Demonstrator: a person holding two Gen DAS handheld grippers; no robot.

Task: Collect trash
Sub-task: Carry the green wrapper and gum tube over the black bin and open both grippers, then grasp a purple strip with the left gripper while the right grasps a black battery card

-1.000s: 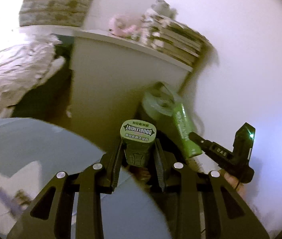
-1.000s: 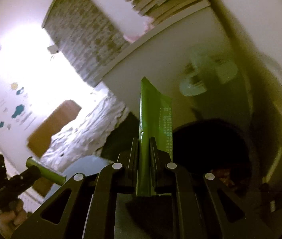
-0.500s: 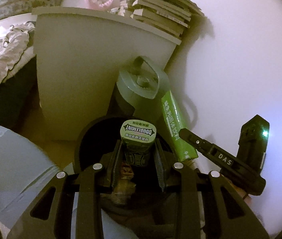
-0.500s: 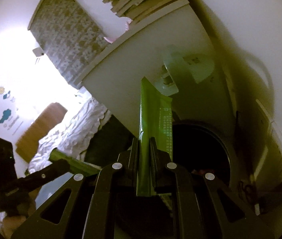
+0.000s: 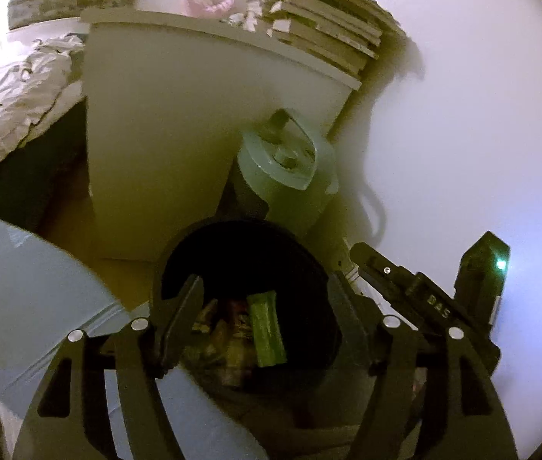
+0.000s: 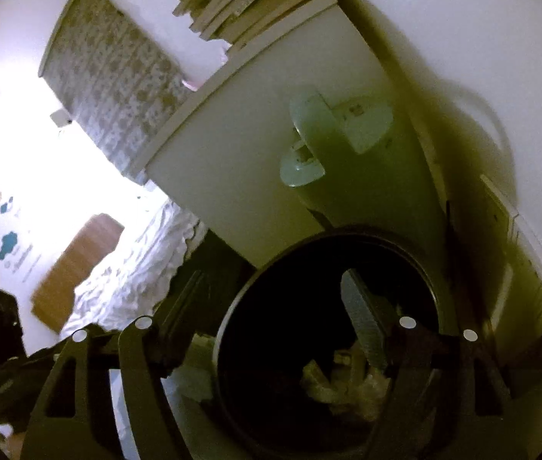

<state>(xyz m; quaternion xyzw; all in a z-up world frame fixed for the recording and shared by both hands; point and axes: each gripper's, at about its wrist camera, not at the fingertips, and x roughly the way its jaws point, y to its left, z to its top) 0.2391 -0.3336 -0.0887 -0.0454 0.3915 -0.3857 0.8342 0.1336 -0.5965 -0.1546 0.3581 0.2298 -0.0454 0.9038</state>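
Note:
A black round trash bin (image 5: pixel 163 280) stands on the floor under both grippers. My left gripper (image 5: pixel 266 299) hangs over its mouth with the jaws opening and nothing between them. Below it a long green piece (image 5: pixel 267 335) lies among the wrappers in the bin; I cannot tell whether it is the gum bottle or the packet. My right gripper (image 6: pixel 271 303) also hovers over the bin (image 6: pixel 228 326), jaws opening and empty, with pale crumpled trash (image 6: pixel 347 383) beneath. In the left wrist view the right gripper (image 5: pixel 362 258) reaches in from the right.
A white nightstand (image 5: pixel 163 145) stands just behind the bin, with a stack of books (image 5: pixel 320 30) on top. A grey-green lidded canister (image 5: pixel 282 168) sits between nightstand and white wall (image 5: pixel 462 115). A bed (image 5: pixel 6 92) lies at left, a light blue surface (image 5: pixel 29 287) near left.
Both grippers let go over the bin: the gum bottle has left the left jaws, the green packet the right jaws. Both jaws now stand wide. The left view shifted onto the bin.

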